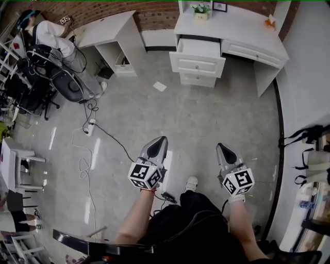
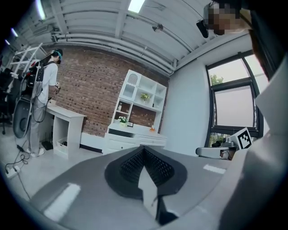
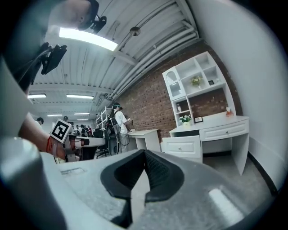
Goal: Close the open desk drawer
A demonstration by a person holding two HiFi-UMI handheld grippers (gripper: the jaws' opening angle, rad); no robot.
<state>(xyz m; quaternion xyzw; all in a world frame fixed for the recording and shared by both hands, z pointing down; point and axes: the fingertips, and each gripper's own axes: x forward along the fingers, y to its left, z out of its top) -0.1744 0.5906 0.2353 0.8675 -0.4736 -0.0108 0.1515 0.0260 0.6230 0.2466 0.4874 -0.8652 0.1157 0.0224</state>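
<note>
Drawer [image 1: 197, 56]: pulled out of the white surface [image 1: 242, 26] at the top centre of the head view, jutting over the shut drawer below [image 1: 198, 79], seemingly bare inside. Shows too in the right gripper view, right of centre, under the shelves [image 3: 193, 81]. Sits well apart from both tongs, with open floor [image 1: 206, 124] between. Judged: closing not yet begun.

To do the step well: walk up first and stand square to the front panel. Press with a closed tip or flat side on the middle of the panel, near the knob [image 1: 197, 66], never at a corner, to avoid skewing it on its runners. Push straight and level toward the brick wall [image 1: 154, 13], slowing at the end, until flush with the neighbouring drawer front [image 1: 251, 51]. Mind the cable [image 1: 111, 135] and paper scrap [image 1: 160, 86] at the left of the path.

Left tongs [image 1: 156, 148]: lower centre of the head view, pressed together to a point, pinching nothing, touching nothing, aimed up-frame toward the surface. Right tongs [image 1: 224, 153]: just to the right, likewise pressed together, empty, hovering over the floor.
</note>
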